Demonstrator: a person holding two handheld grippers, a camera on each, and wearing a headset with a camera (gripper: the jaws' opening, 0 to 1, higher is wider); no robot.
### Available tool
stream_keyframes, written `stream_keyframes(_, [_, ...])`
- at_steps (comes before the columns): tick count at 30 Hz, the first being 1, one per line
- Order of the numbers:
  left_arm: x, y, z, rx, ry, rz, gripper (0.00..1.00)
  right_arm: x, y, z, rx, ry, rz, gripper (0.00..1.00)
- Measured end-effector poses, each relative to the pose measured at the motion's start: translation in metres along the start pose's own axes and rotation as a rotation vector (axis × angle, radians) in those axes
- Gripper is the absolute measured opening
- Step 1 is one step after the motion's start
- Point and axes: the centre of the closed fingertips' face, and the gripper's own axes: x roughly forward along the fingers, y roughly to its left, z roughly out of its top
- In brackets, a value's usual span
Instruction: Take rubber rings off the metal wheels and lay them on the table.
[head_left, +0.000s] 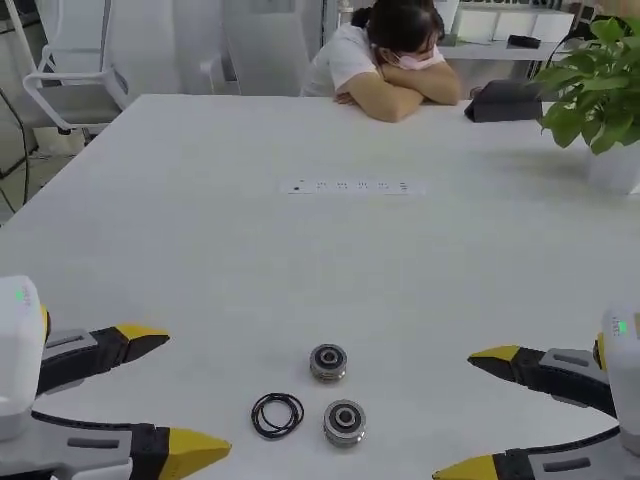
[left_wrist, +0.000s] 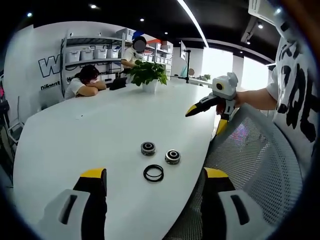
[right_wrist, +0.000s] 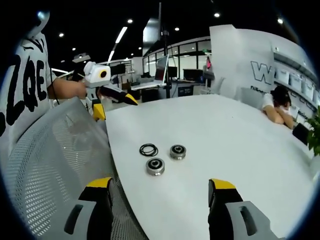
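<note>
The rubber rings are lying loose on the white table as a small black tangle of overlapping loops. They are sitting at about nine o'clock from the nearer metal wheel, just beside it but apart, and the farther wheel is resting flat at about eleven o'clock from the nearer one, with a gap between. Whether either wheel is wearing a ring in its groove is too small to tell (the dark bands could be rubber or shadow), so the step in hand is looking like checking each wheel and stripping whatever is left. The left gripper is hanging at nine o'clock from the group, jaws spread wide and holding nothing. The right gripper is sitting at three o'clock, jaws likewise wide apart and empty, and both are well apart from the parts. In my judgement, one gripper should be steadying a wheel while the other is hooking a yellow tip under the ring's edge and rolling it off, since a loose wheel is likely to be skidding on the smooth top. Any freed ring should be going down beside the existing pile. Beyond, a person is resting head on arms at twelve o'clock, with a potted plant at two o'clock.
</note>
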Motion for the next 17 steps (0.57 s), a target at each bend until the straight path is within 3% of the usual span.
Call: stream_keyframes(17, [-0.0028,0.001,0.0014,0.003,0.0,0.011,0.75,-0.0034,-0.0014,-0.0003,-0.004,-0.004,-0.009,0.77])
